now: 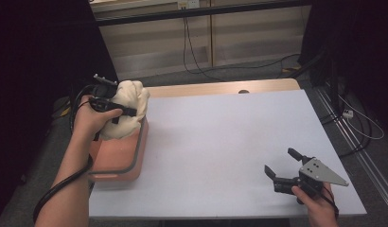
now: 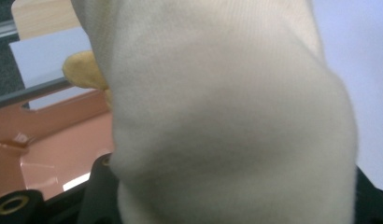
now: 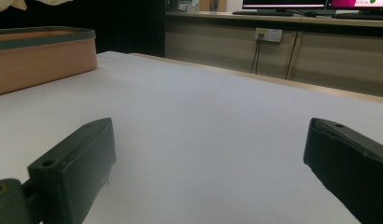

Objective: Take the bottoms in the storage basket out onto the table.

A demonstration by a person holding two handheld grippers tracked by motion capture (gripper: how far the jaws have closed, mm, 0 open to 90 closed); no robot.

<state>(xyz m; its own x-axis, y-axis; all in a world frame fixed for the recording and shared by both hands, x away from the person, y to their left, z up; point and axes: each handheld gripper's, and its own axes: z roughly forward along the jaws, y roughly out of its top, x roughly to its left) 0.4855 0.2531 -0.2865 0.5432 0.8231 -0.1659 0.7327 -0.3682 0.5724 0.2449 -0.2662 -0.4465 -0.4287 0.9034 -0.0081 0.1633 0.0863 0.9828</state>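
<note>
We take the salmon-pink bin with its dark grey rim, standing at the left edge of the white table, as our reference. Directly above the bin's far end, we see the left gripper clamped on a cream plush toy, which hangs over the bin's open top, clear of the bin floor as far as we can tell. In the left gripper view, the cream plush toy bulges between the jaws, a yellow-tan part of it projects at its left side, and the bin's pink interior lies beneath. Well to the right of the bin, near the table's front right corner, we see the right gripper held low over the bare tabletop, its jaws spread wide with nothing between them. In the right gripper view, both black jaws stand far apart over the white table, with the bin visible at far left.
</note>
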